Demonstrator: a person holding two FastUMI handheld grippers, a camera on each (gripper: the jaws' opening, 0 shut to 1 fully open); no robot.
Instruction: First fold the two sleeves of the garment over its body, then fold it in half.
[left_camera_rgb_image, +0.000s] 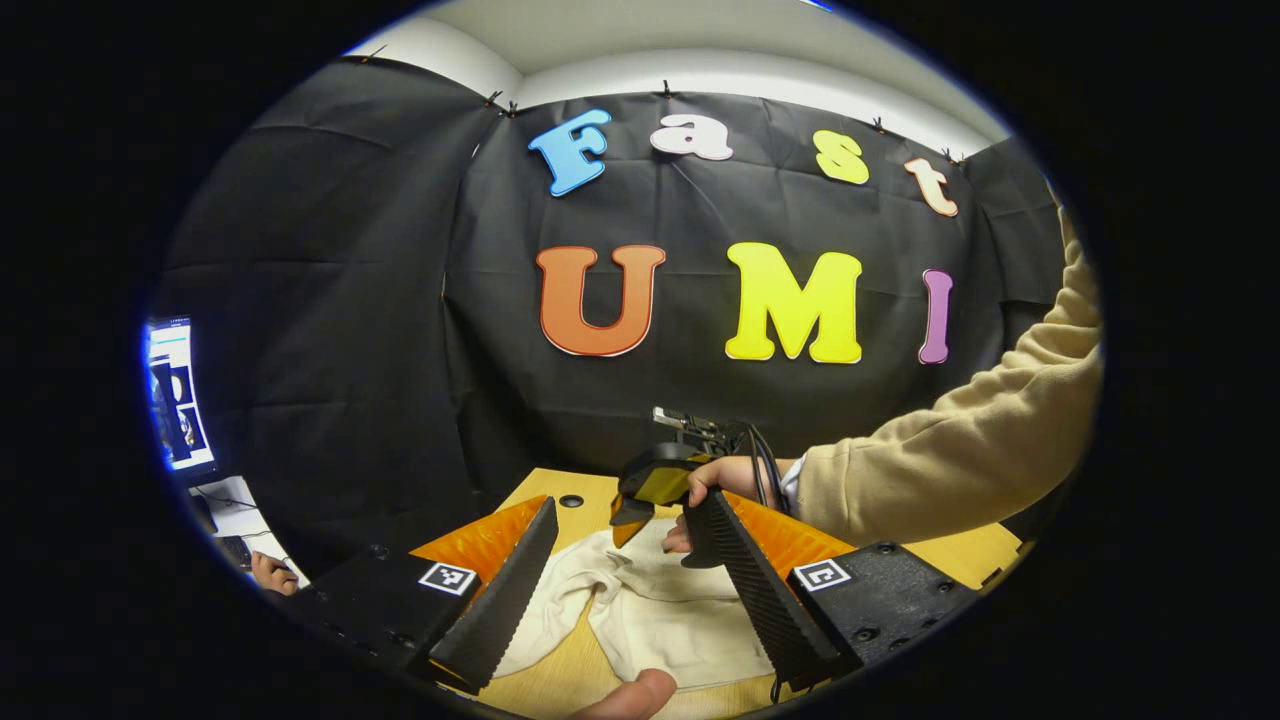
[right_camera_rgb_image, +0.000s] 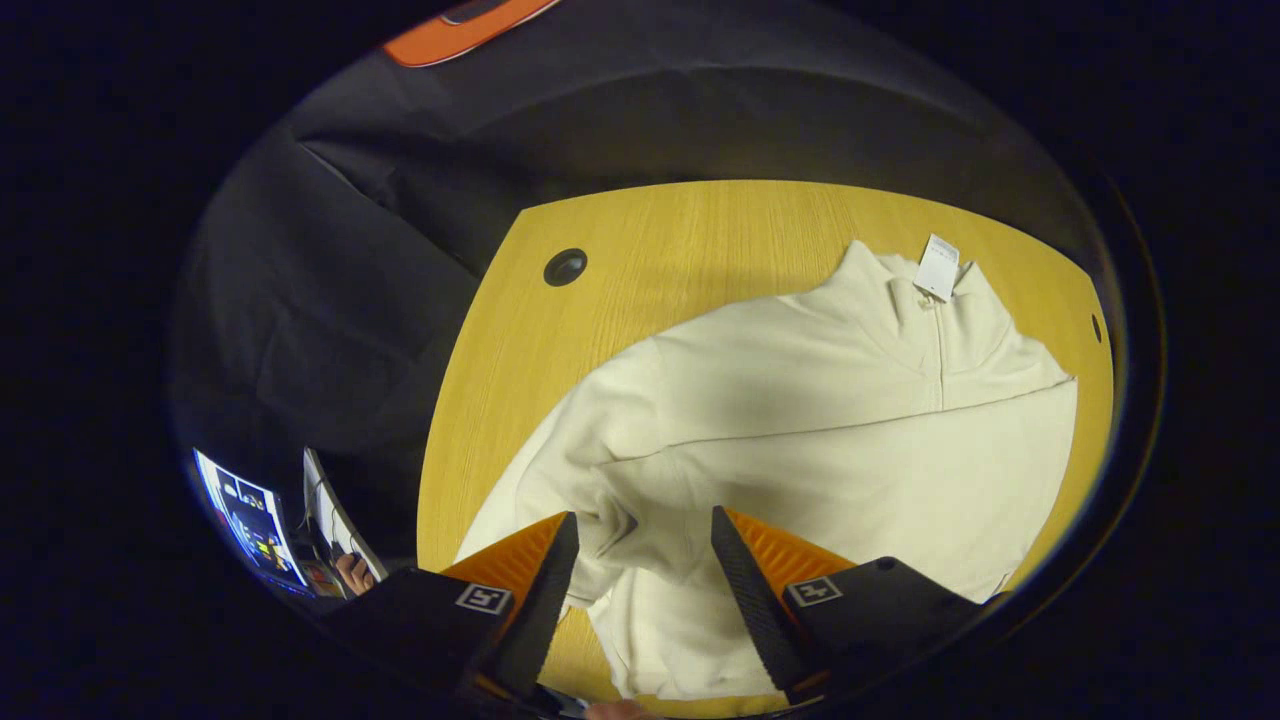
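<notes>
Both fingers of the right gripper (right_camera_rgb_image: 637, 575) stand well apart in the right gripper view, with cream cloth of the garment (right_camera_rgb_image: 800, 420) lying between and below them; whether either finger touches the cloth is hard to tell from this angle, and nothing is pinched; the left gripper (left_camera_rgb_image: 625, 560) is likewise spread wide over a rumpled part of the same garment, gripping nothing; beyond its fingers, the left gripper view shows the right gripper held by a hand (left_camera_rgb_image: 715, 485) in a tan sleeve (left_camera_rgb_image: 960, 450), low over the cloth; the garment lies spread on the wooden table (right_camera_rgb_image: 640, 250), collar at the far edge with a white tag (right_camera_rgb_image: 938, 266) at the neck; one sleeve is folded across the body, its cuff end bunched near the right gripper's fingers; a dark round hole (right_camera_rgb_image: 565, 266) sits in the tabletop left of the garment; screens (right_camera_rgb_image: 245, 520) glow at the far left, beside the black cloth wall (left_camera_rgb_image: 380, 300).
</notes>
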